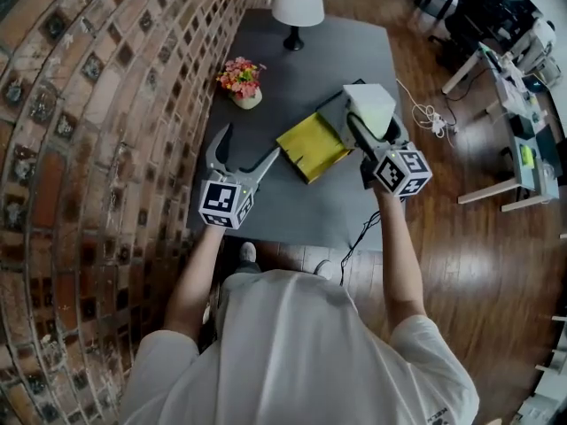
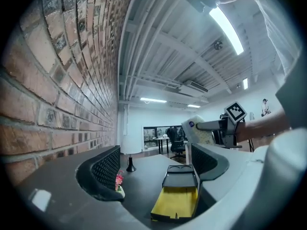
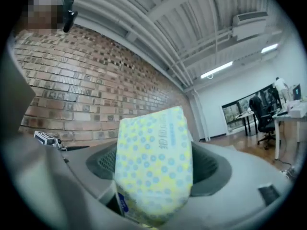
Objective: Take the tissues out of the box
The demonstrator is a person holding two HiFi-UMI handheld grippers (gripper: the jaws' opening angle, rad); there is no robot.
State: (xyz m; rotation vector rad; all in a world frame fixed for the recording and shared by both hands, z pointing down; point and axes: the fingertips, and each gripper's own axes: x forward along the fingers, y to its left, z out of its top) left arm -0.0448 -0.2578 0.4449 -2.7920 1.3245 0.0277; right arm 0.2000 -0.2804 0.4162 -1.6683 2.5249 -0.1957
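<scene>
A pack of tissues (image 1: pixel 370 106), pale with blue and yellow dots (image 3: pixel 154 164), is held up in the air, and my right gripper (image 1: pixel 367 133) is shut on it. The pack fills the space between that gripper's jaws (image 3: pixel 156 169). Below it, the yellow box (image 1: pixel 312 146) lies open on the dark grey table (image 1: pixel 292 197), its dark lid (image 2: pixel 181 176) swung back. My left gripper (image 1: pixel 251 145) hovers open and holds nothing, just left of the box. In the left gripper view the box (image 2: pixel 176 201) lies beyond the open jaws (image 2: pixel 156 166), and the pack (image 2: pixel 197 130) shows high on the right.
A white lamp (image 1: pixel 297 5) stands at the table's far end, and a small pot of flowers (image 1: pixel 242 80) near the brick wall (image 1: pixel 89 113). A white cable (image 1: pixel 427 115) lies on the wooden floor to the right. Desks (image 1: pixel 518 113) stand further right.
</scene>
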